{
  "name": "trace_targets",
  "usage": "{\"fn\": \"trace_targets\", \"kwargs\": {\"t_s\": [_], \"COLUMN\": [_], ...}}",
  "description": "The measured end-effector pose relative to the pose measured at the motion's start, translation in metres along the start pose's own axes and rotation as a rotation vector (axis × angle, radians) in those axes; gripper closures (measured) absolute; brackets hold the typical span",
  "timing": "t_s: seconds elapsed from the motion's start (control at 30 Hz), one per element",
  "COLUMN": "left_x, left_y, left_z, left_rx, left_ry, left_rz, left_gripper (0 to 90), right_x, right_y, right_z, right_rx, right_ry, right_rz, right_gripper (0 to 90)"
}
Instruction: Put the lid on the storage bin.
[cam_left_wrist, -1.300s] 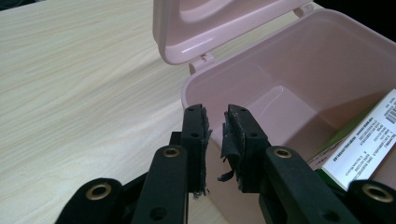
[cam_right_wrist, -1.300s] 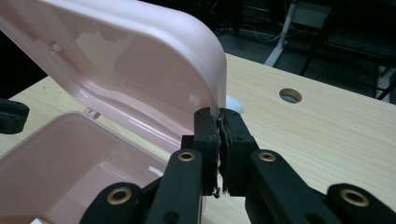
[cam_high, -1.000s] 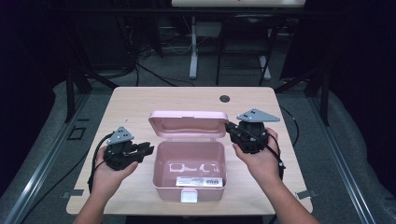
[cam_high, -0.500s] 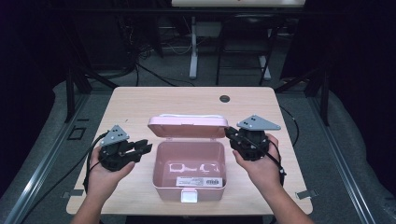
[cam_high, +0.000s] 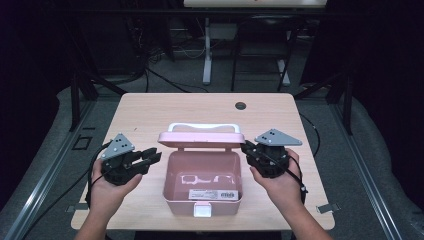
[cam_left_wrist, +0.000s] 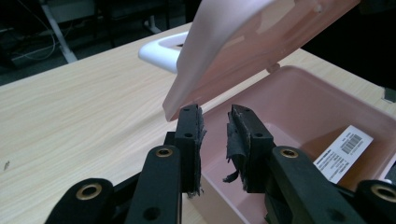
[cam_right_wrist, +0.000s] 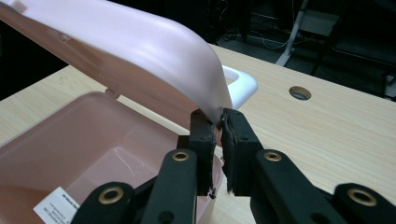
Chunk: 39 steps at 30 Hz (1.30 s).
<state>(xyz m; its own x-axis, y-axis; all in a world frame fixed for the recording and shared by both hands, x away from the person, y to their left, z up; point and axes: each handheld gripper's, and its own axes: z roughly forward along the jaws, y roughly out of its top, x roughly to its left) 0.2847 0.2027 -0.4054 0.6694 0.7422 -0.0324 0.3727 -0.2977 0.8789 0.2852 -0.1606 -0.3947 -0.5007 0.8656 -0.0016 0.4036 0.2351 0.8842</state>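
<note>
Pink plastic box (cam_high: 202, 182) sitting open at the near middle of the wooden table (cam_high: 150, 107), label lying on its floor. Lid (cam_high: 201, 139) standing half-raised on the far hinge, long axis running left to right, white handle (cam_high: 203, 127) pointing away. Right gripper (cam_right_wrist: 218, 122) pinching the lid's right corner between narrow jaws that have just been easing apart, pads appearing to be touching the edge at present. Left gripper (cam_left_wrist: 215, 122) waiting just below the lid's left corner, jaws narrowly parted, nothing between them. Judging the closing swing as coming toward the near side, down onto the rim. Bare tabletop lying to both sides and beyond; grommet hole (cam_high: 241, 106) well behind.
</note>
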Motion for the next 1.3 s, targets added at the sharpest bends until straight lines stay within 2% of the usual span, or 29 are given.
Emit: {"fn": "trace_targets", "kwargs": {"t_s": [0.7,1.3], "left_x": [-0.01,-0.015], "left_y": [0.006,0.009], "left_z": [-0.012,-0.014], "left_rx": [-0.053,-0.037], "left_ry": [0.009,0.014], "left_rz": [0.031,0.054], "left_gripper": [78.0,80.8], "right_x": [0.003,0.002], "right_y": [-0.012,-0.016], "right_z": [-0.004,-0.005], "right_rx": [0.009,0.021], "right_ry": [0.024,0.047], "right_rz": [0.005,0.023], "right_gripper": [80.0,78.7]}}
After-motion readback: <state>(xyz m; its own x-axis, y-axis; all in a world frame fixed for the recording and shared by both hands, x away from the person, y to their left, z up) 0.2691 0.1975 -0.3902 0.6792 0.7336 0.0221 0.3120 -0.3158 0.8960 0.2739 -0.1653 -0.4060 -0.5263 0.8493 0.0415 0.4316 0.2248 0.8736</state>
